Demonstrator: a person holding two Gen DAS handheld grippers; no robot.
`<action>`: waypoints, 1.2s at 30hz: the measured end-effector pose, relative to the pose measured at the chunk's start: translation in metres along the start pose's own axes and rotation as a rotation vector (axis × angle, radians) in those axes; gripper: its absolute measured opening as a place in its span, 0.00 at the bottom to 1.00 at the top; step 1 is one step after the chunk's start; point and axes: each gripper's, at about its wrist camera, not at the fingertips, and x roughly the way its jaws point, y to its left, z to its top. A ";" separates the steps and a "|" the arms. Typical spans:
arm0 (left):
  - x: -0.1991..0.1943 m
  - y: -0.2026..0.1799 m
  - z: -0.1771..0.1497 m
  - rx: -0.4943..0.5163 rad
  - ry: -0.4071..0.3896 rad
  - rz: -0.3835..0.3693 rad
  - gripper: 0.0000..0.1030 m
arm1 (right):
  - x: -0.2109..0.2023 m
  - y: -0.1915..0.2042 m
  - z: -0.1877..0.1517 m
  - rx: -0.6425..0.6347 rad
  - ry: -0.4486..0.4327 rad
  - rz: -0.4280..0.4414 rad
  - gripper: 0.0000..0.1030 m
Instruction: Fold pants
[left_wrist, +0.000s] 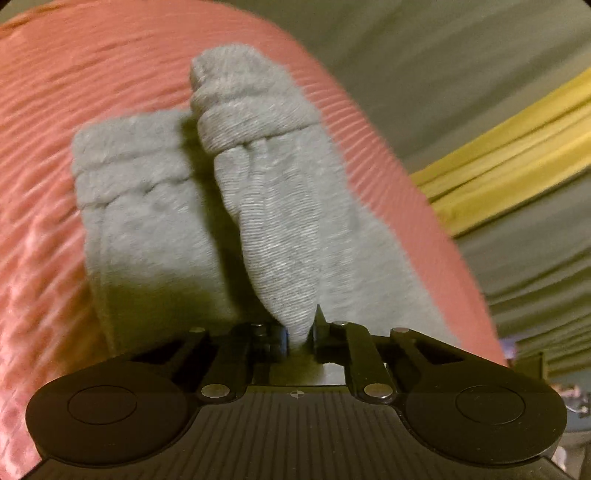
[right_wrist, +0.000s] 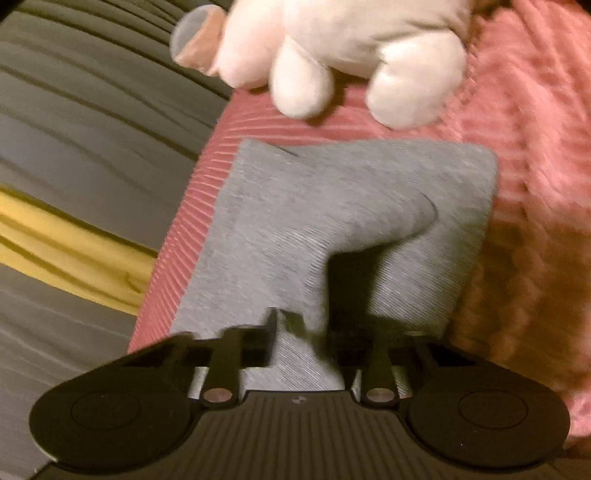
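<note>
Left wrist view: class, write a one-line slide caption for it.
Left gripper shut on a fold of grey pants lying on a pink ribbed blanket.

I am seeing a pink ribbed blanket (left_wrist: 92, 92) carrying the grey pants (left_wrist: 147, 206); a white plush toy (right_wrist: 351, 48) is lying on it too.
</note>
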 end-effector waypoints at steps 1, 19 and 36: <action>-0.005 -0.003 0.000 0.030 -0.017 -0.007 0.12 | -0.002 0.004 0.000 -0.015 -0.012 0.002 0.06; -0.051 0.065 0.000 -0.072 0.010 0.145 0.64 | -0.013 -0.035 0.029 0.165 -0.062 0.077 0.67; -0.044 0.059 -0.004 -0.139 -0.015 0.072 0.78 | -0.012 0.003 0.037 0.029 -0.142 0.073 0.05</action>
